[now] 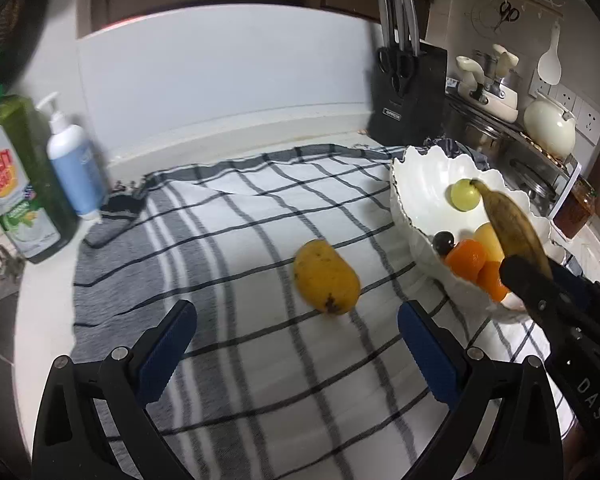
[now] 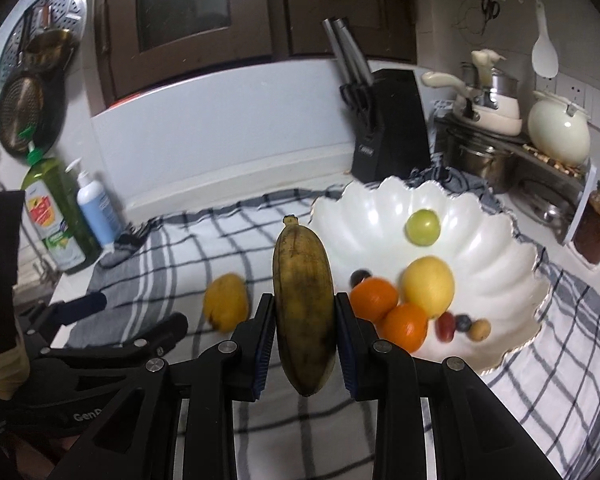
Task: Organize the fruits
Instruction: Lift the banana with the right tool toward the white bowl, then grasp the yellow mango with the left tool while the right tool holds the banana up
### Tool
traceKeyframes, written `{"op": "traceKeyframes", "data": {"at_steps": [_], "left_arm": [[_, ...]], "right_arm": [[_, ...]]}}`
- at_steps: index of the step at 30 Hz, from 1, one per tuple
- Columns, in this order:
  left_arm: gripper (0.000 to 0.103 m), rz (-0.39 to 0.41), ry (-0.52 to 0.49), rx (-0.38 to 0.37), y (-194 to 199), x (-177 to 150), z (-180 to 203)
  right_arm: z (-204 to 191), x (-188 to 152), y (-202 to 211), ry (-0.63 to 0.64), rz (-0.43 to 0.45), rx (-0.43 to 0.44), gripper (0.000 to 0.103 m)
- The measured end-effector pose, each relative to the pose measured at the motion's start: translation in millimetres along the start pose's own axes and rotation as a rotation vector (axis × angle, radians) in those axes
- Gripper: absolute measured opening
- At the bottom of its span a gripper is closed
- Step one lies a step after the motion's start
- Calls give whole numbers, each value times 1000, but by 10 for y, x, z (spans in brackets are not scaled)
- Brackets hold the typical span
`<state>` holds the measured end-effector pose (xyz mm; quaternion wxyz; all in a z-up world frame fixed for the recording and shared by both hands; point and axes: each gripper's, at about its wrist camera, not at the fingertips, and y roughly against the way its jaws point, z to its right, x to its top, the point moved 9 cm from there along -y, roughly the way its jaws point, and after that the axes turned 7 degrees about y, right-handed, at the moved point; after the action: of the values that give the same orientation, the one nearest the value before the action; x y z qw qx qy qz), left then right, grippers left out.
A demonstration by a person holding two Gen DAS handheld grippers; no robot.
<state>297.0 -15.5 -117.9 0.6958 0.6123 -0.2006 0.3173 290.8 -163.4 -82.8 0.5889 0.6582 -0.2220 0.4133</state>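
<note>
The right gripper (image 2: 305, 320) clamps the banana (image 2: 303, 300), its long axis pointing forward along the fingers, the bowl (image 2: 380, 208) ahead to its right. The left gripper (image 1: 296, 344) hangs open and empty, the mango (image 1: 326, 282) on the cloth just ahead of its jaws.

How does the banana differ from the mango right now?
The banana is clamped in the right tool above the cloth; the mango lies free on the checked cloth. The banana is long and brown-mottled; the mango is stubby and mostly clean yellow. Both are outside the white bowl.

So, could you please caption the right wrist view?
Right gripper lifts a browned banana beside the white fruit bowl.
</note>
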Motion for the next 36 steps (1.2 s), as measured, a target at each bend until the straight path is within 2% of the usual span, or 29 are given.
{"op": "traceKeyframes", "data": {"at_steps": [5,10,18,22,27,31,36], "left_arm": [[99,-8,-7,-4,-219,112,81],[85,-34,-28,-14,-429,161,158],[79,-91,-46,-21,-730,108,225],[71,-121,-46,-27,-859,50,253],[67,-129,-48,-21,-963,6,250],[58,-137,-47,-19,-1033,-4,236],[55,-130,-50,-23,-1064,9,222]], "right_arm": [[113,120,-102,1,13,-33,30],[213,194,-243,-16,12,-43,30],[299,273,-398,-6,17,-64,30],[312,277,-453,-1,14,-64,30],[301,258,-524,5,4,-60,30],[303,236,-575,8,-4,-63,30],[285,195,-630,8,-17,-58,30]]}}
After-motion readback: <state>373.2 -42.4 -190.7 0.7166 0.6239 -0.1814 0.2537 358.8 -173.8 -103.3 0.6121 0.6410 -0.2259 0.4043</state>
